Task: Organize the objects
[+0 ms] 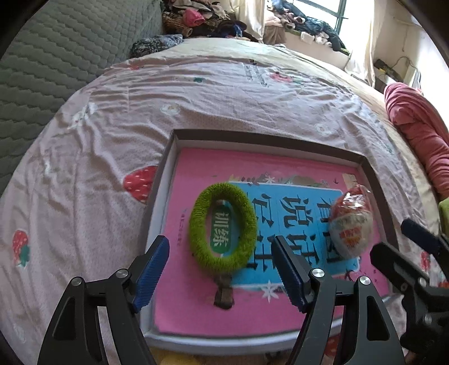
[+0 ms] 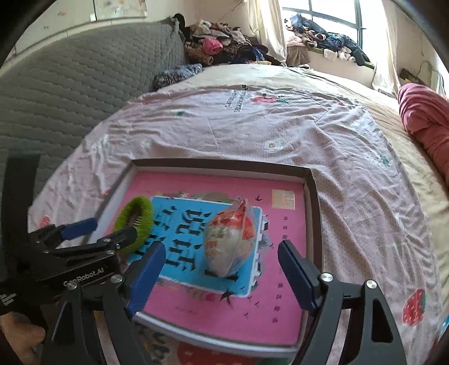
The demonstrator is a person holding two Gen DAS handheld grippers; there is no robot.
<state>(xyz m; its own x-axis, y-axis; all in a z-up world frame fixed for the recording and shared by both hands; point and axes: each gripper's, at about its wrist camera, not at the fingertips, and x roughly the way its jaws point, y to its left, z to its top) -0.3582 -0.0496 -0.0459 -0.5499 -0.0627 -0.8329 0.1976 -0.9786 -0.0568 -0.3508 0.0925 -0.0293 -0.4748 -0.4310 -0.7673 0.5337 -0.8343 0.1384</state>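
Observation:
A shallow box [image 1: 263,139] [image 2: 224,163] lies on the bed with a pink and blue book [image 1: 202,294] [image 2: 224,317] inside. On the book lie a fuzzy green ring [image 1: 223,227] [image 2: 136,217] at the left and a wrapped egg-shaped snack [image 1: 350,224] [image 2: 230,241] at the right. My left gripper [image 1: 221,273] is open, its fingers on either side of the ring's near end, just short of it. My right gripper [image 2: 221,276] is open, just short of the snack. Each gripper shows in the other's view: the right one [image 1: 415,247], the left one [image 2: 95,233].
The box sits on a pink strawberry-print sheet [image 1: 196,92] [image 2: 280,126]. A grey quilted cover [image 1: 56,56] [image 2: 70,84] lies at the left, a red blanket [image 1: 418,126] [image 2: 426,120] at the right. Piled clothes [image 1: 202,19] [image 2: 221,42] lie at the far end by the window.

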